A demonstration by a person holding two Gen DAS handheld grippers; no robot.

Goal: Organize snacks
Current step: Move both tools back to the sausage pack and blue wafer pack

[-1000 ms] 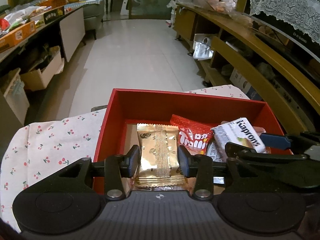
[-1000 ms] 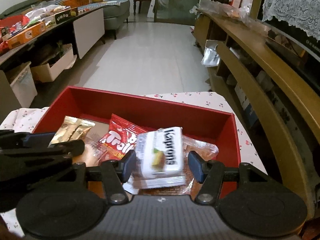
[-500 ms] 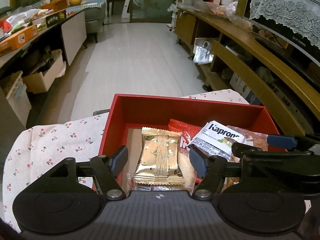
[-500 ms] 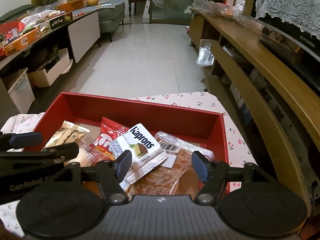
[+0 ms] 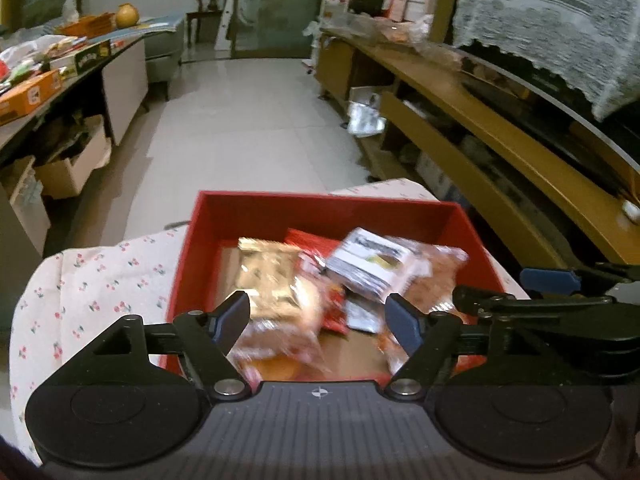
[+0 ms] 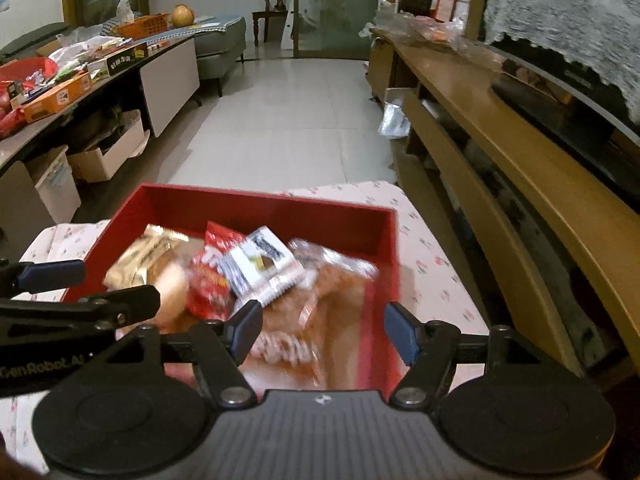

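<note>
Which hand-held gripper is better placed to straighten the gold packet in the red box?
Probably the left hand-held gripper: open, with the gold packet directly ahead. The right hand-held gripper faces the box's other side.

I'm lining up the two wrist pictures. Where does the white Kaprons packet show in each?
Left wrist: the white Kaprons packet lies right of centre, inside the red box, beyond the open left tongs.
Right wrist: it lies just left of centre.
Shared landmark: the red Trolli bag on its left.

Gold, red, white and clear snack packets (image 6: 256, 264) lie jumbled inside the red box (image 6: 272, 212).
</note>
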